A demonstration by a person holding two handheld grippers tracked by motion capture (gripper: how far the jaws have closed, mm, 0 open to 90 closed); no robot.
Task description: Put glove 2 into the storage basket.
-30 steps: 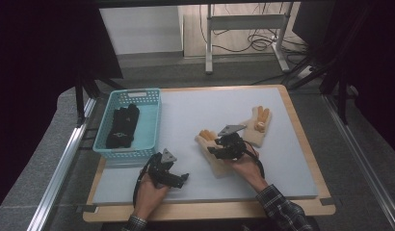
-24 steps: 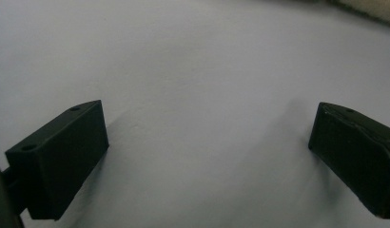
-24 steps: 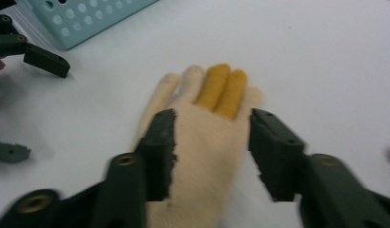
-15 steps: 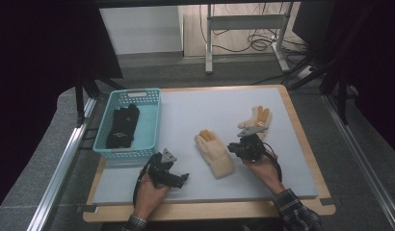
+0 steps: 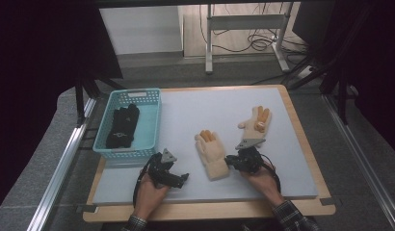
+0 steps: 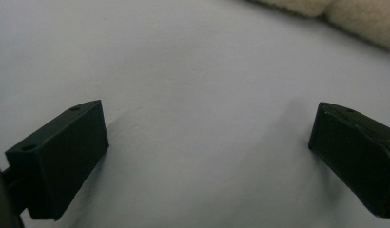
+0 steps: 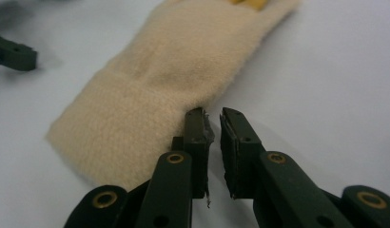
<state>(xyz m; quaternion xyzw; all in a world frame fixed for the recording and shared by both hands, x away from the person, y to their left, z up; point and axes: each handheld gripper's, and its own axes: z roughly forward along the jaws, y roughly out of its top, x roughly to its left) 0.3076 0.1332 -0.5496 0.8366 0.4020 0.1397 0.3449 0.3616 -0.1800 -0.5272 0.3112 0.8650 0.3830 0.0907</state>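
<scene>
The right gripper (image 5: 233, 162), held in a person's right hand (image 5: 261, 179), sits at the right edge of a cream glove (image 5: 212, 153) that lies flat near the middle of the grey table mat (image 5: 195, 110). In the right gripper view its two black jaws stand nearly closed with a thin gap between them and no cloth in that gap; their tips (image 7: 214, 124) rest just beside the glove's (image 7: 160, 90) cuff edge. Whether they touch the fabric cannot be told. The glove's orange fingertips point away from the person.

To the left of the cream glove, the left gripper (image 5: 178, 179) rests on the mat in the person's left hand (image 5: 150, 192). In the left gripper view its jaws are spread wide over bare mat (image 6: 193, 95), holding nothing, with the glove's edge (image 6: 355, 19) at the top.

Beyond and to the right of the cream glove lies a second matching glove (image 5: 256, 122), well apart from it. Farther left of the cream glove stands a light blue basket (image 5: 152, 120) with a pair of black gloves (image 5: 122, 126) inside.
</scene>
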